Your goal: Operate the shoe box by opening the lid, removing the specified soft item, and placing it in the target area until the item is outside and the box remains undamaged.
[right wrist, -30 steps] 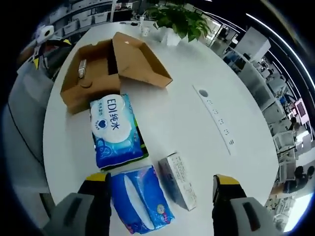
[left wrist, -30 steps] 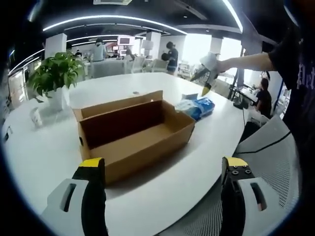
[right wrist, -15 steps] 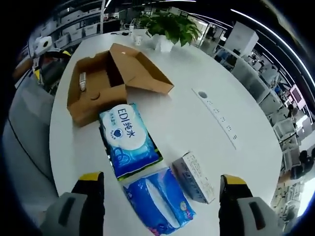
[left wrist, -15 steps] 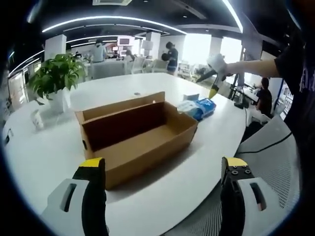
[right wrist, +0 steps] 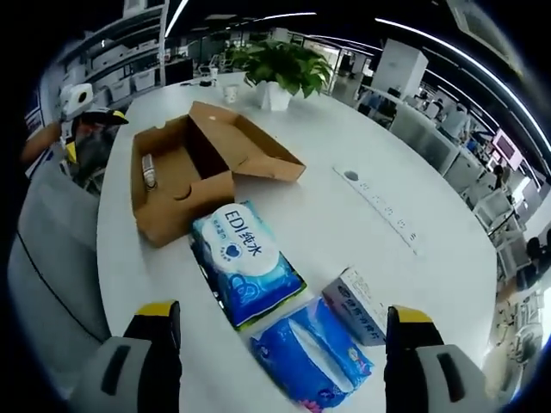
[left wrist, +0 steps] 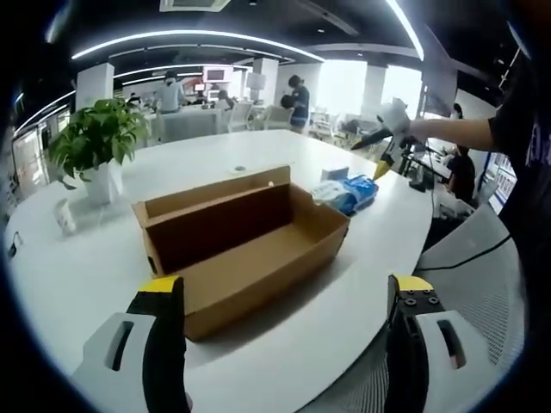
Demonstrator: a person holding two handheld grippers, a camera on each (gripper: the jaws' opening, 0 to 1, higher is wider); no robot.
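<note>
The brown cardboard shoe box (left wrist: 245,245) stands open in the middle of the white round table, its lid (right wrist: 258,148) folded back flat. In the right gripper view the box (right wrist: 176,185) holds a small pale cylinder-like item (right wrist: 148,169). Beside it lie a blue wipes pack (right wrist: 247,262), a second blue soft pack (right wrist: 314,354) and a small white carton (right wrist: 362,305). My left gripper (left wrist: 284,314) is open, short of the box's near side. My right gripper (right wrist: 282,314) is open above the blue packs (left wrist: 349,189), touching nothing. It shows too as the raised right gripper (left wrist: 389,148).
A potted plant (left wrist: 95,142) stands at the table's far left. A power strip (right wrist: 379,211) is set in the table top. A grey mesh chair (left wrist: 482,275) sits by the near table edge. Several people and desks fill the office behind.
My right gripper has drawn back and risen from the blue packs, which now look farther off. The left gripper has barely shifted. Box and packs lie as before.
</note>
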